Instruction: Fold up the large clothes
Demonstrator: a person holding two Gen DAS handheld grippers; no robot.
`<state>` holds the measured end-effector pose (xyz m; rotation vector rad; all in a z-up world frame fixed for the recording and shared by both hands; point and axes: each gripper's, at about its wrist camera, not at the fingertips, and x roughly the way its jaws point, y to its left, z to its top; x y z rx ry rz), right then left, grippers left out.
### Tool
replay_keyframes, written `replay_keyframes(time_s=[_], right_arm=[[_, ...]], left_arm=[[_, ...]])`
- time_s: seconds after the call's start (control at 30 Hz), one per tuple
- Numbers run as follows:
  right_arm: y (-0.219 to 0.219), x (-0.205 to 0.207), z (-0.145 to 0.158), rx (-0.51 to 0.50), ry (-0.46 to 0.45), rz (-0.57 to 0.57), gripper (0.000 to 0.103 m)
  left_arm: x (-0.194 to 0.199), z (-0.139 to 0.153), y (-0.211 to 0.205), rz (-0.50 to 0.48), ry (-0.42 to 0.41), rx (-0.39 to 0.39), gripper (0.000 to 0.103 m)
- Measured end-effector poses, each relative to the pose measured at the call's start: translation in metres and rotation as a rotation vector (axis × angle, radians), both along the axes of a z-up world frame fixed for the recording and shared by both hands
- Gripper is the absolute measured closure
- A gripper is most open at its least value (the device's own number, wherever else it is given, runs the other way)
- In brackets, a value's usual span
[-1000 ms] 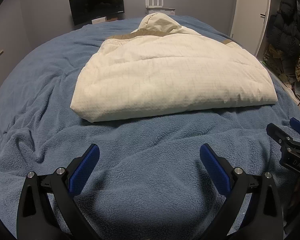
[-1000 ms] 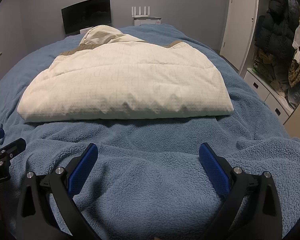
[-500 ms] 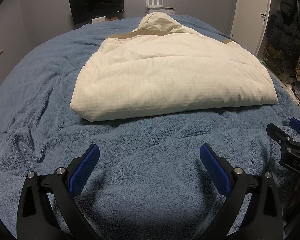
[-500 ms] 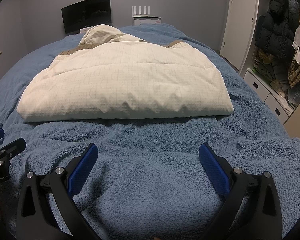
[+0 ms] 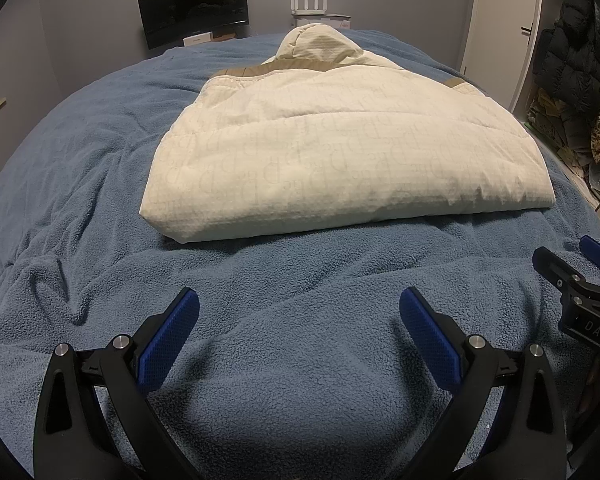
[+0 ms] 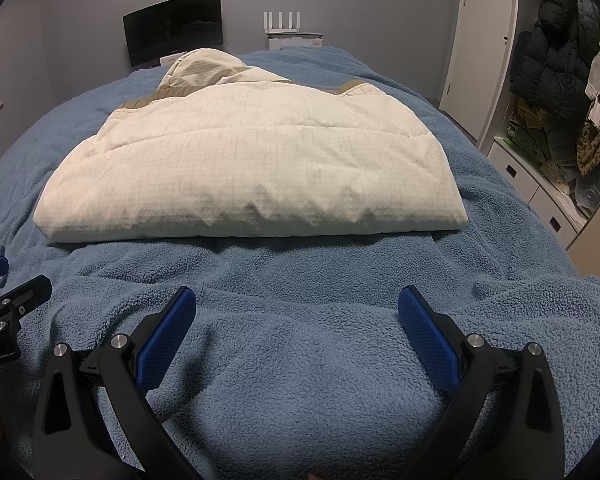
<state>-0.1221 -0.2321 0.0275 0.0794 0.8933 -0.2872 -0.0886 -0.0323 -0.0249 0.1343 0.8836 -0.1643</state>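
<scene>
Left tongs (image 5: 299, 320) and right tongs (image 6: 297, 320) both gape wide, gripping nothing, poised over the blue fleece blanket (image 5: 292, 360). Beyond them, apart from both, the folded cream jacket (image 6: 256, 168) lies on the bed, hood (image 6: 198, 68) farthest away.

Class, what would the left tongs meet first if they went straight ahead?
Probably the near folded edge of the cream hooded jacket, after passing low over the blue fleece blanket; depth is unclear. The left tongs are open.
</scene>
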Motion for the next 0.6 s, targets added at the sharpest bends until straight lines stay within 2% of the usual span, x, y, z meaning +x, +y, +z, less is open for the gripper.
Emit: replay_keyframes(time_s=[0.6], right_arm=[[0.0002,0.0001,-0.0003,0.000,0.000,0.000,0.007]], left_arm=[[0.0003,-0.0002,-0.0001,0.000,0.001,0.000,0.006]])
